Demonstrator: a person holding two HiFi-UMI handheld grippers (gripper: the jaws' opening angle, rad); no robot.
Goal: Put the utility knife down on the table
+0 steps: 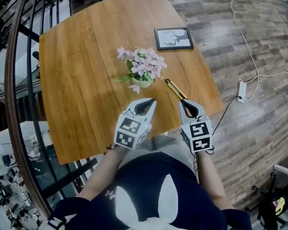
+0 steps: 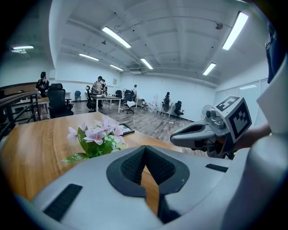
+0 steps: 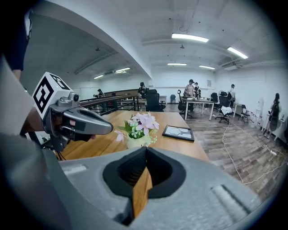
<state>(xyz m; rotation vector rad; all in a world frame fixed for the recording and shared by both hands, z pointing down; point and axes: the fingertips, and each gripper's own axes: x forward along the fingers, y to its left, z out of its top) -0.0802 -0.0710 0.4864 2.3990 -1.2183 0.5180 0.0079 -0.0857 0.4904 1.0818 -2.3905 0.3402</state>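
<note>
A yellow-and-black utility knife point(image 1: 174, 88) lies flat on the wooden table point(image 1: 85, 75), near its front right edge and just right of the flower pot. My right gripper point(image 1: 186, 104) hovers just behind the knife's near end, shut with nothing between its jaws point(image 3: 145, 151). My left gripper point(image 1: 148, 102) hangs beside it, in front of the pot, also shut and holding nothing point(image 2: 145, 148). Neither gripper view shows the knife. Each gripper appears in the other's view: the right gripper point(image 2: 176, 136) and the left gripper point(image 3: 109, 129).
A small pot of pink flowers point(image 1: 142, 68) stands mid-table, close ahead of both grippers. A framed picture point(image 1: 174, 39) lies at the far right corner. A black railing point(image 1: 16, 64) runs along the left. A white cable and power strip point(image 1: 241, 89) lie on the floor at right.
</note>
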